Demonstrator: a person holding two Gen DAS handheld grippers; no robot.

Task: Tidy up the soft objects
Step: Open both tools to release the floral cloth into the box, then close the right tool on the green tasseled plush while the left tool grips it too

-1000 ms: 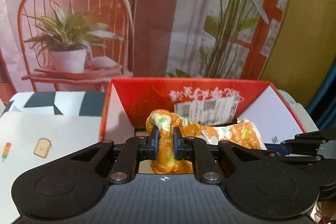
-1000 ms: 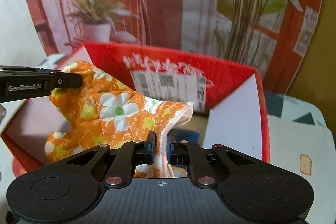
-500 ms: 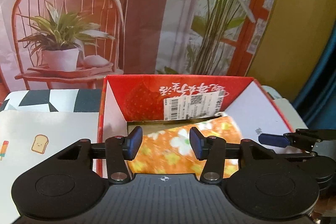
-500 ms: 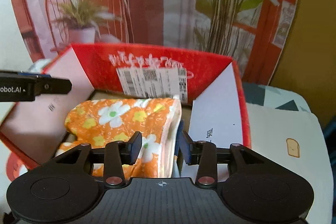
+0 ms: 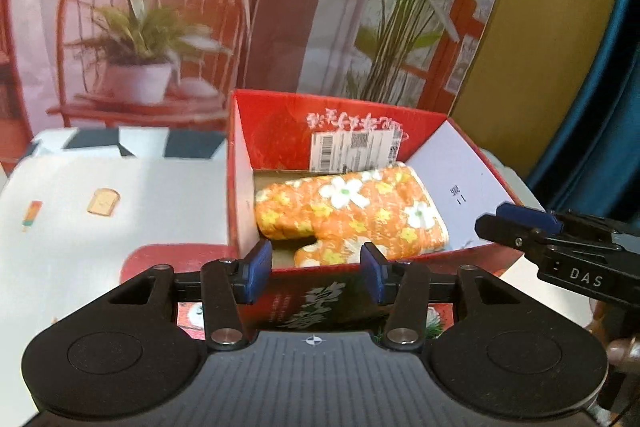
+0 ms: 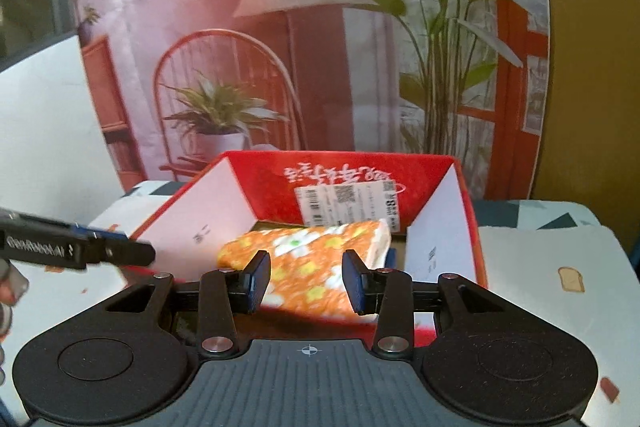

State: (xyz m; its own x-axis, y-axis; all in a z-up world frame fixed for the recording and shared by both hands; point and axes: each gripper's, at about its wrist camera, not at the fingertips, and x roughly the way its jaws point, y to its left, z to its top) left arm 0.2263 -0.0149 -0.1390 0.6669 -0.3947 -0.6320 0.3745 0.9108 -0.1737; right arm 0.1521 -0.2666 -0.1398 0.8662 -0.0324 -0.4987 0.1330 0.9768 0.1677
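Overhead-ish from both wrists: white table cover printed with small toast and ice-lolly motifs [image 5: 120, 195], checkered black-and-white strip at its far edge; behind it a printed backdrop of a red wire chair, potted plants and a lamp [image 5: 280, 7], with a mustard-yellow wall [image 5: 540, 67] at 2 o'clock. Open red cardboard box with white inner flaps and a shipping label [image 5: 280, 131] sits mid-table; inside it lies the orange oven mitt with white and yellow flowers [image 5: 352, 215], flat on the box floor, thumb toward the near wall. Left gripper [image 5: 316, 269]: blue-padded jaws partly apart, nothing between them, pads clear of the mitt and level with the box's near rim. Right gripper [image 6: 306, 283]: jaws also partly apart, empty; mitt seen through the gap but not touched. In the left view, the right gripper's tip sits at 3 o'clock, just beside the box's right flap. Bare table cover to 9 o'clock of the box.
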